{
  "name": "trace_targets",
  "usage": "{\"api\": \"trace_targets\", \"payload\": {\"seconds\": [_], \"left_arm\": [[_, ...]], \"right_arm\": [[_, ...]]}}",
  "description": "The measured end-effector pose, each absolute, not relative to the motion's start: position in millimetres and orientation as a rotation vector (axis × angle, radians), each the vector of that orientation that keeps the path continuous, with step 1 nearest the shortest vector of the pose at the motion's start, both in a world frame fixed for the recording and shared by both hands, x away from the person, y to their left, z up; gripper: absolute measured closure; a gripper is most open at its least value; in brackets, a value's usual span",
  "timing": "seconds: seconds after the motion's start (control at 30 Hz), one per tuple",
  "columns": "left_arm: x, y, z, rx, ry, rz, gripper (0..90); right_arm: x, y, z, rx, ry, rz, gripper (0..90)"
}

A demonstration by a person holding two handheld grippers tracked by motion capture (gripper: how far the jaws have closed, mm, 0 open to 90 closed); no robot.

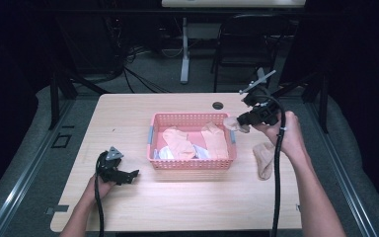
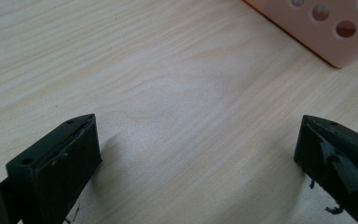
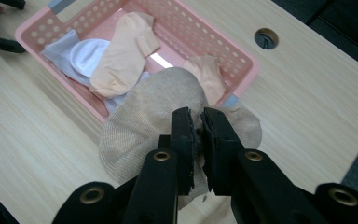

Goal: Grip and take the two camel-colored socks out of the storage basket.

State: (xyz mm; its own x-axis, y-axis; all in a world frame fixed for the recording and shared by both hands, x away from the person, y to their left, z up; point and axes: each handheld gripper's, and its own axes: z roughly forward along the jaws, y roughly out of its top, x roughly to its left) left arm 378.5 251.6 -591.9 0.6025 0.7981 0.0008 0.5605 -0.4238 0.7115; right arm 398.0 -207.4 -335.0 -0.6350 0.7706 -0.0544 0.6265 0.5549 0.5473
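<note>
Two grippers at work: right gripper clamped on a beige sock, lifted at the pink basket's far right corner; left gripper spread wide, holding nothing, on the table left of the basket; no legible writing.

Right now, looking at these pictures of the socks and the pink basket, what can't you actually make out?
- Beige knitted sock in the right gripper: its pinched part, hidden by the shut jaws in the right gripper view; tiny in the high view.
- White cloth in the pink perforated plastic basket: partly buried under a peach sock.
- Basket in the left gripper view: cut off by the top edge.
- Left gripper: open.
</note>
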Motion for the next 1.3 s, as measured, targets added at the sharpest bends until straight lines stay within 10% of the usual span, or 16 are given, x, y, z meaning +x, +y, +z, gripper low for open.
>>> {"api": "trace_targets", "payload": {"seconds": [0.67, 1.3], "left_arm": [[378, 252, -592, 2.145, 1.069, 0.446, 0.0], [378, 252, -592, 2.144, 1.070, 0.448, 0.0]], "right_arm": [[390, -273, -346, 1.306, 2.411, 0.686, 83.1], [415, -279, -439, 1.424, 2.512, 0.492, 83.0]]}}
